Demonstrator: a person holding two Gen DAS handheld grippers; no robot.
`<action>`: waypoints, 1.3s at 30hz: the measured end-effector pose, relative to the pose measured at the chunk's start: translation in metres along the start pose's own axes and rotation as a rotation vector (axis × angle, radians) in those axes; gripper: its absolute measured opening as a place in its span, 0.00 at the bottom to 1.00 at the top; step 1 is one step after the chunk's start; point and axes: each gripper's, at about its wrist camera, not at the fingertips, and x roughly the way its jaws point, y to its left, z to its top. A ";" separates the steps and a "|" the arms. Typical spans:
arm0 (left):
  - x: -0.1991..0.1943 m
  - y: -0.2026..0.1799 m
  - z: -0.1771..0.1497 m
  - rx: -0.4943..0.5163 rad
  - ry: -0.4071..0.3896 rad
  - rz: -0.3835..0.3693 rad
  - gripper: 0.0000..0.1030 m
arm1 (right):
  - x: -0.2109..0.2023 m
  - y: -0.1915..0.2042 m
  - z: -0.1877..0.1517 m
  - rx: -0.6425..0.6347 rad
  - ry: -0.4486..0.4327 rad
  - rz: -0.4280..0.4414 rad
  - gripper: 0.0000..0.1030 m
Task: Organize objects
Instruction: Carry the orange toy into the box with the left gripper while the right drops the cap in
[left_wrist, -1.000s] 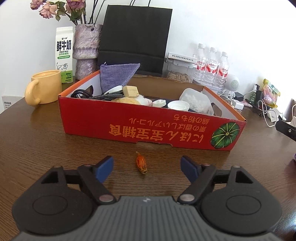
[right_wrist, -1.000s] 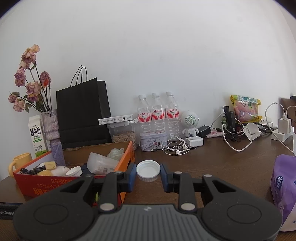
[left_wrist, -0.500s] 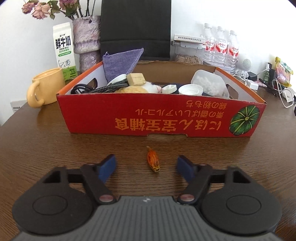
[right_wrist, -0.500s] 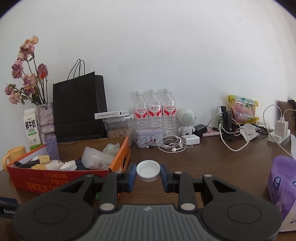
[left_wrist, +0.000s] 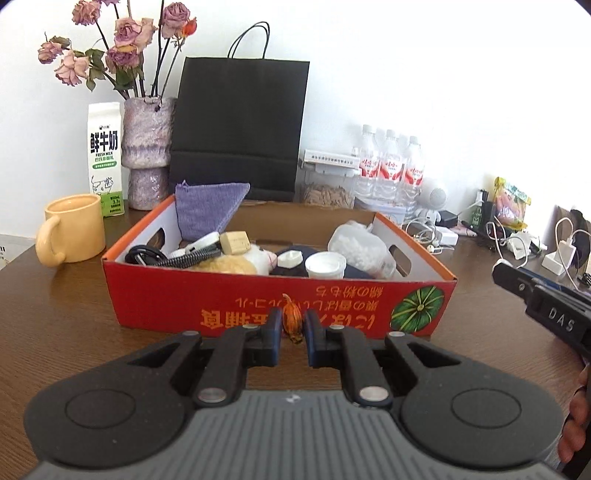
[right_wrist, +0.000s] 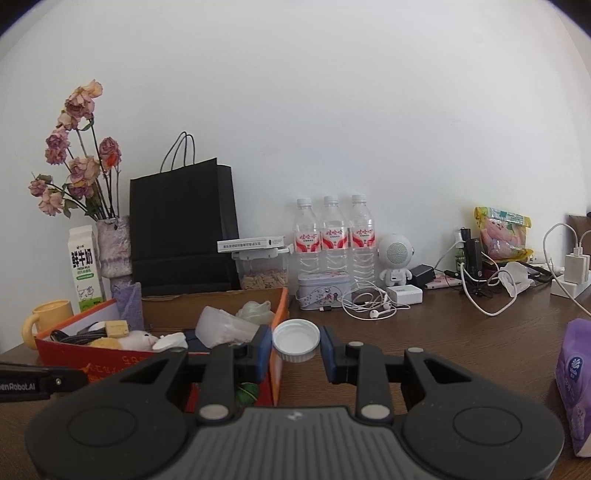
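1. My left gripper (left_wrist: 291, 325) has just closed its jaws on a small orange bud (left_wrist: 291, 320), pinched between the pads and lifted in front of the red box (left_wrist: 258, 295).
2. My right gripper (right_wrist: 295, 347) grips a white cap (right_wrist: 296, 339) at the box's right end, above the wooden table (right_wrist: 461, 332).

A box (left_wrist: 258, 306) sits mid-counter (left_wrist: 55, 302); a mug (left_wrist: 72, 232) stands to its left, a bag (left_wrist: 240, 125) behind it, bottles (left_wrist: 391, 166) toward the back right.

White wall (right_wrist: 332, 110), brown table (right_wrist: 461, 332)
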 end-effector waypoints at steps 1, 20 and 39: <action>-0.001 0.001 0.003 -0.002 -0.011 0.001 0.13 | 0.000 0.008 -0.001 -0.003 -0.010 0.014 0.27; 0.043 0.027 0.046 0.052 -0.111 0.034 0.13 | 0.073 0.088 -0.001 -0.050 -0.016 0.066 0.27; 0.074 0.049 0.058 0.041 -0.129 0.059 0.14 | 0.112 0.097 0.006 -0.062 0.056 0.135 0.27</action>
